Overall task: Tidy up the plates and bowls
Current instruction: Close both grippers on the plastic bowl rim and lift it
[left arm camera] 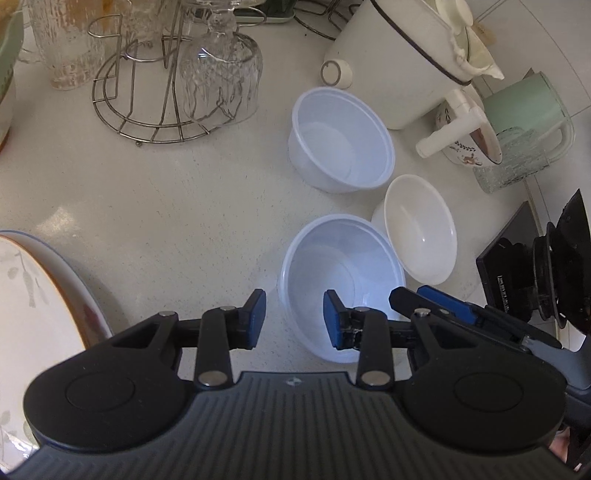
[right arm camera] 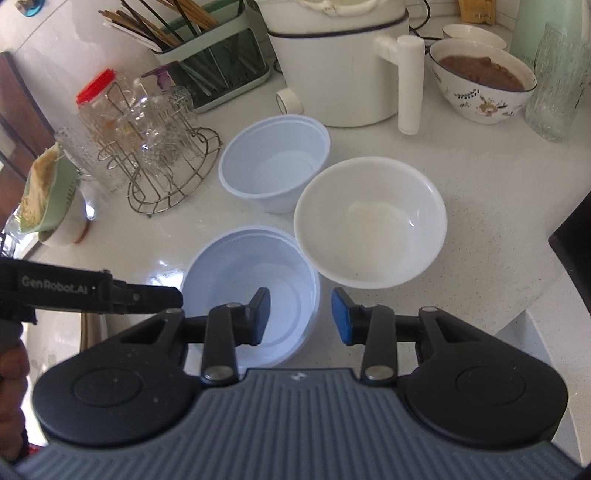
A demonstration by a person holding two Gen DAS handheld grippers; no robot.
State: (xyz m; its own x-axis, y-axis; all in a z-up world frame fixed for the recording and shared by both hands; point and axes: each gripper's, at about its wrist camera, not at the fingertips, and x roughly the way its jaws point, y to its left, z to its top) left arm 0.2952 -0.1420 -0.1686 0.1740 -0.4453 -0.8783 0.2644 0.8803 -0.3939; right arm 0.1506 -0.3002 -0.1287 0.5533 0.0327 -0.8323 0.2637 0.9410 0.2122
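while both jaws gape, near clear bowl (right arm camera: 255, 291) straddles right gripper (right arm camera: 300, 316).

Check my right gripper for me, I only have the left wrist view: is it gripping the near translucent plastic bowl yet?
Observer: Not gripping. The right gripper is open, with the right rim of the near translucent plastic bowl between its jaws and neither one pressing on it.
Operator: Is the flower-patterned ceramic bowl free to stack?
Observer: No, the flower-patterned ceramic bowl is full of brown food.
Operator: Any more bowls behind it?
Observer: Yes, a small white bowl sits just behind it; what is inside cannot be seen.
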